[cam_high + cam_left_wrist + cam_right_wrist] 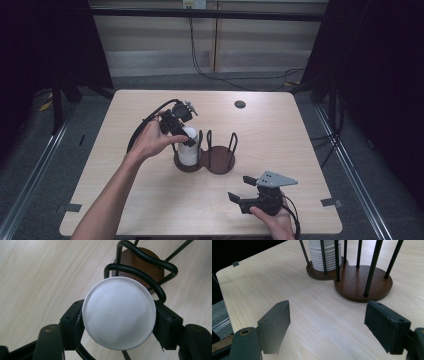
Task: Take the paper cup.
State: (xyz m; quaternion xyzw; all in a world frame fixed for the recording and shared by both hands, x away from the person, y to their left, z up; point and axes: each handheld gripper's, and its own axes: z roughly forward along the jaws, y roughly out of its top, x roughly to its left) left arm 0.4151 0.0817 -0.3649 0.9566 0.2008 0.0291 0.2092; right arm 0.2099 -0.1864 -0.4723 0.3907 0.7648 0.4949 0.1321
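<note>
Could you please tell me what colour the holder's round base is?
Dark reddish-brown wood; the base shows best in the right gripper view.

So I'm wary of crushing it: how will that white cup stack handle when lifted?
Likely light and easily dented: the cup stack looks thin-walled, with the left gripper clamped across its top. The holder's wire loops may snag it unless it's lifted straight.

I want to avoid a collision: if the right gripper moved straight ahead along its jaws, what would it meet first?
Probably the round wooden base of the cup holder, or one of its black wire posts. The right gripper is open, with bare table ahead of it. Its height is unclear, so this is a guess.
</note>
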